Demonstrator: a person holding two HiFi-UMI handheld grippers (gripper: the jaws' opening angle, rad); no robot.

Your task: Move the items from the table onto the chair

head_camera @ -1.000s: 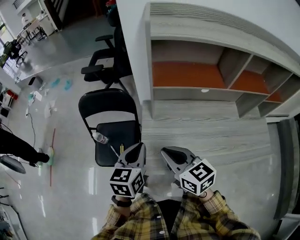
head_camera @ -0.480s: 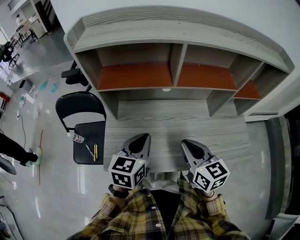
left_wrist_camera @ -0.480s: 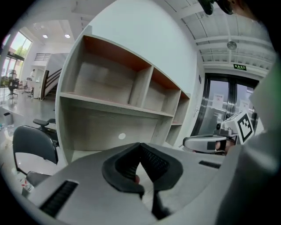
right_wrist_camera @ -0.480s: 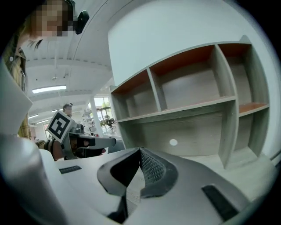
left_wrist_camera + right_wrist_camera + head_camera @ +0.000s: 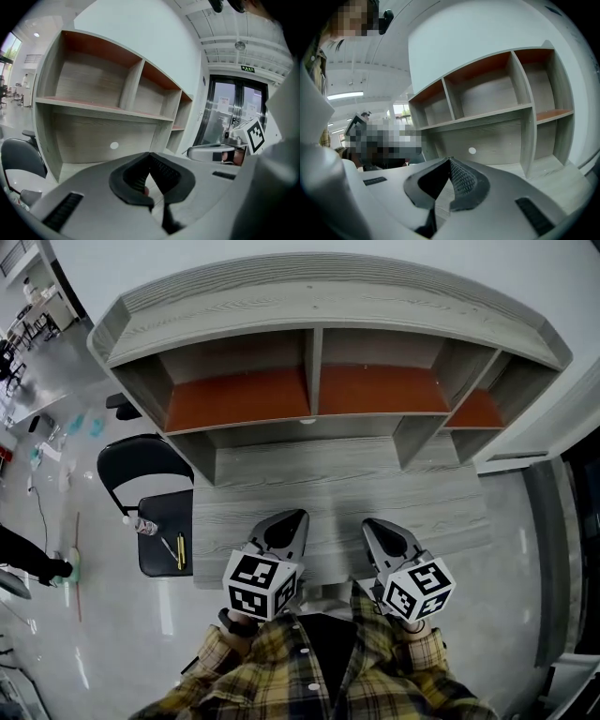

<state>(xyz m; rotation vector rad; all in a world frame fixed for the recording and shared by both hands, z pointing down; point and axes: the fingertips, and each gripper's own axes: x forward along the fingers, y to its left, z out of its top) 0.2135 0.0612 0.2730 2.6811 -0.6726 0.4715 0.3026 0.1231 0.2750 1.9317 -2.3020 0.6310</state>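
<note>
Status: left gripper (image 5: 289, 518) has its jaws pressed together with nothing between them. Its own view (image 5: 150, 157) shows the pads meeting at the tip. Right gripper (image 5: 378, 525) is the same, jaws pressed together and nothing pinched (image 5: 450, 161). Both sit side by side over the near part of the worktop (image 5: 375, 488), pointing far toward the shelf unit (image 5: 319, 310). Their marker cubes (image 5: 261, 585) are at the near end, by the plaid sleeves (image 5: 225, 676).

Task items are on the seat of the black folding chair (image 5: 141, 457), which stands on the floor (image 5: 103, 634) just left of the worktop. I see a clear bottle (image 5: 142, 526) lying at the seat's far left corner. Right of it are a thin silvery item (image 5: 170, 546) and a yellow stick-shaped item (image 5: 181, 550), close together. I can't tell what those two are. Both grippers are well apart from the chair.

The shelf unit is grey woodgrain with orange-brown lining in its upper compartments and an open bay below. A white round disc (image 5: 307, 421) sits in the bay's back panel. It also shows in the left gripper view (image 5: 114, 146) and the right gripper view (image 5: 472, 151).

The left gripper view catches the right gripper (image 5: 211, 152) off to its right, with glass doors (image 5: 232, 115) beyond it. Another person's dark leg (image 5: 33, 554) is at the far left edge of the head view.
</note>
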